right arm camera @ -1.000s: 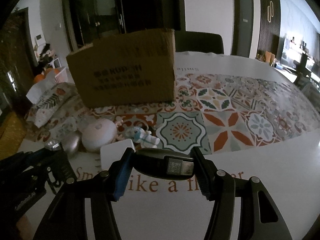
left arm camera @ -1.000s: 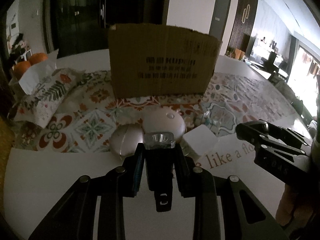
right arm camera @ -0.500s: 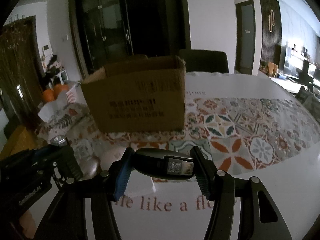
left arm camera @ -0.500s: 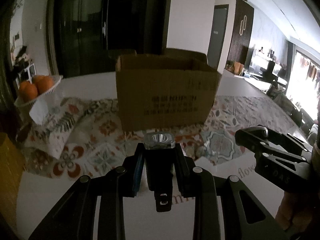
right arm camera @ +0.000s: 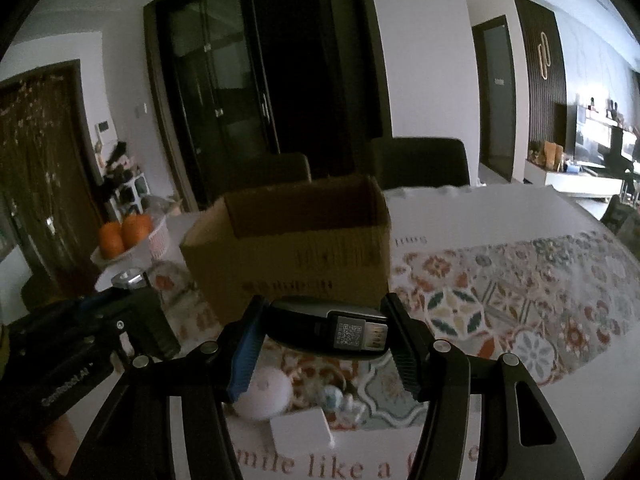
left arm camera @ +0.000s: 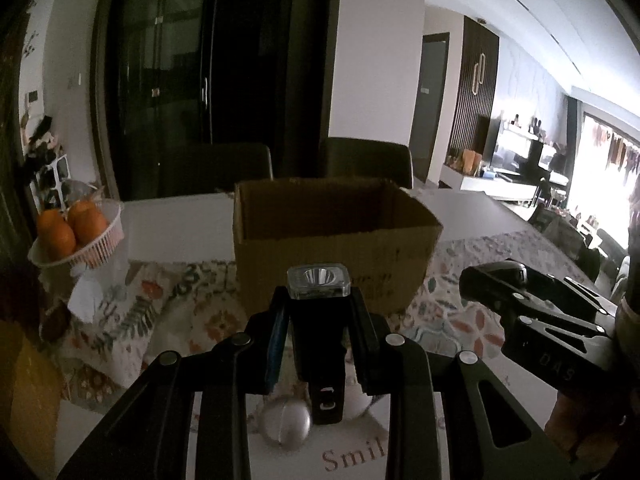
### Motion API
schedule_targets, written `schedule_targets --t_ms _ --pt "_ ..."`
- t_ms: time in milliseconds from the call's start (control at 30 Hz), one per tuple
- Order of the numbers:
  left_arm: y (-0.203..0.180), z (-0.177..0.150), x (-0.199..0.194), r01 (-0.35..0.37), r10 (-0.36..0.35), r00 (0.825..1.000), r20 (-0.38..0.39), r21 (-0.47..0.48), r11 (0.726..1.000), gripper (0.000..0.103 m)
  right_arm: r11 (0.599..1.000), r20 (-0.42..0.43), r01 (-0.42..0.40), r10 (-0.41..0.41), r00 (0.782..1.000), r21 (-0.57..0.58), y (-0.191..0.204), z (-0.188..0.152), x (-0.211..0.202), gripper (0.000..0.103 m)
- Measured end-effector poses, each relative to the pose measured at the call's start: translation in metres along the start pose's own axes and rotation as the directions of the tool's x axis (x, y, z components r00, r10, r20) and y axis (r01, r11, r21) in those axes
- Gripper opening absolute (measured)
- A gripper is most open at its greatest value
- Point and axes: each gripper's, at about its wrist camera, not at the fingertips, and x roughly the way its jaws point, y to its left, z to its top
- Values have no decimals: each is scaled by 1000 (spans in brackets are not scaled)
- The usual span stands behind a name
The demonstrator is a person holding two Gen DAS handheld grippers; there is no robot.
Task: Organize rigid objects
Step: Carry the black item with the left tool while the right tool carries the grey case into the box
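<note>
My left gripper (left arm camera: 318, 312) is shut on a black flashlight (left arm camera: 319, 320) with a clear square lens, held above the table in front of an open cardboard box (left arm camera: 332, 240). My right gripper (right arm camera: 326, 332) is shut on a flat black device (right arm camera: 328, 330) with a QR label, held before the same box (right arm camera: 288, 252). The right gripper also shows in the left wrist view (left arm camera: 532, 320), and the left one in the right wrist view (right arm camera: 100, 320). Below lie a pink round case (right arm camera: 264, 394), a white block (right arm camera: 302, 430) and a small figurine (right arm camera: 336, 398).
A basket of oranges (left arm camera: 76, 232) stands at the left on a white stand. A patterned cloth (right arm camera: 500, 300) covers the table's middle. Two dark chairs (right arm camera: 420, 160) stand behind the box. A round silvery case (left arm camera: 286, 428) lies under my left gripper.
Both grippers have risen with their objects; the box's open top now shows and the table items have dropped low in view.
</note>
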Motion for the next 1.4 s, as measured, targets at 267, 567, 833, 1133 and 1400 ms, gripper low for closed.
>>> schedule_targets --t_ms 267,567,833,1133,1400 --pt "4 30 6 2 -2 1000 27 0 1000 29 1000 47 -13 13 999 -5 4 30 8 59" --pt "6 60 21 -3 2 999 42 23 1000 29 1000 68 -20 21 997 -19 6 61 22 59" --pt "10 85 40 -17 15 998 60 31 999 29 999 64 -27 28 998 -17 3 83 43 59" --pt "19 101 77 0 0 1000 -1 10 1000 29 999 14 -37 37 999 -28 4 100 75 59" --pt "28 100 115 15 -16 995 -96 -14 1000 29 997 -52 -31 28 998 -64 4 107 105 59"
